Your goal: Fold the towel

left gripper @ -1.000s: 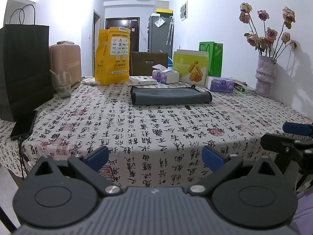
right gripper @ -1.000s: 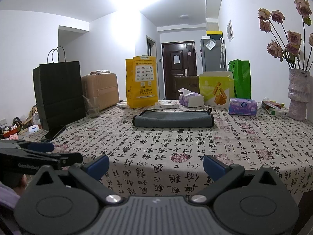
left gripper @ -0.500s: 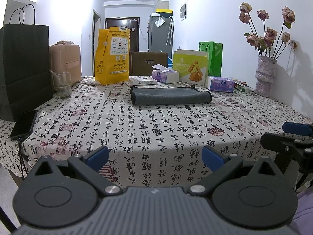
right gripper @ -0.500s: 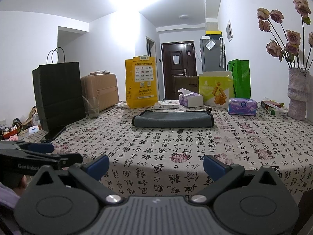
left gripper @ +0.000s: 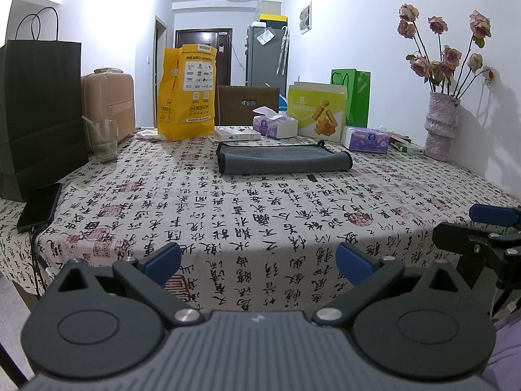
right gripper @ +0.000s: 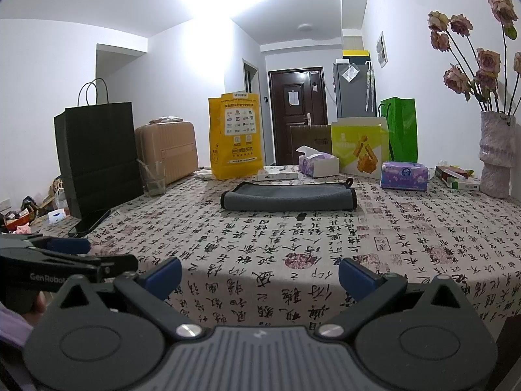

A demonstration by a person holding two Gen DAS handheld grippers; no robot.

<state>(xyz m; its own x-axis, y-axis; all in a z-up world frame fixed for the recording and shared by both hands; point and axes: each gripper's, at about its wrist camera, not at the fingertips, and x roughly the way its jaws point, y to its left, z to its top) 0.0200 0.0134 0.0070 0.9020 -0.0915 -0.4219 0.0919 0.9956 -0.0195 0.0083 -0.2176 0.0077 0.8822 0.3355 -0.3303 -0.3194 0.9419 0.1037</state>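
Nothing moved; glass (left gripper: 103, 140) holds stick; towel (left gripper: 283, 162) folded.

**Grey towel lies folded near the table's far edge**

The towel (left gripper: 282, 160) is dark grey with a black bound edge. It lies flat on the table (left gripper: 260, 215) as a long folded band, its length running across the table from left to right. The right end is rounded over, and a small black loop stands up at its far right corner. It sits well toward the far edge, roughly midway between the table's left and right sides.
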